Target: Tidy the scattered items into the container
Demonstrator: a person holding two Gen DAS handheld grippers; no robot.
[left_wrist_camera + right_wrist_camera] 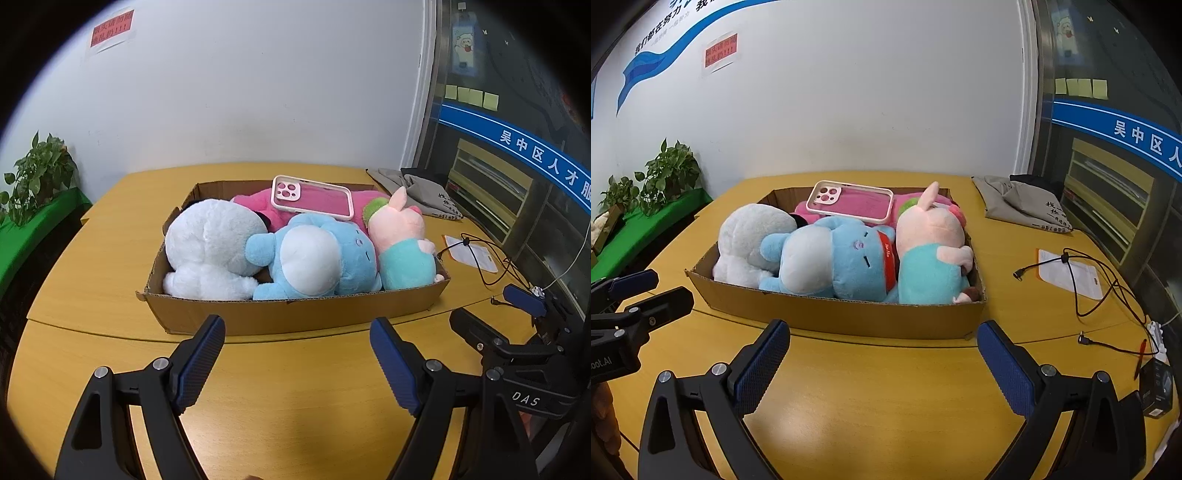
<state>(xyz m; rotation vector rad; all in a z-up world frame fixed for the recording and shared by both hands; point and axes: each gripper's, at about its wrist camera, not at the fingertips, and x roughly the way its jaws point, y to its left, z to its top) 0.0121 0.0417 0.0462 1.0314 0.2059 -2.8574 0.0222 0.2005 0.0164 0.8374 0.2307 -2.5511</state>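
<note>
A shallow cardboard box [295,314] [849,317] sits on the yellow table. It holds a white plush [214,243] [750,240], a blue plush [317,258] [834,258], a pink pig plush in a teal shirt [402,236] [931,243] and a magenta plush [258,203] at the back. A pink phone case [314,197] [849,201] lies on top. My left gripper [299,354] is open and empty in front of the box. My right gripper [882,365] is open and empty, also in front of it.
A grey cloth bag [417,192] [1019,201] lies at the back right. A white packet [1067,273] and black cables [1108,291] lie right of the box. A small black box [1156,384] sits at the right edge. Potted plants [665,173] stand left.
</note>
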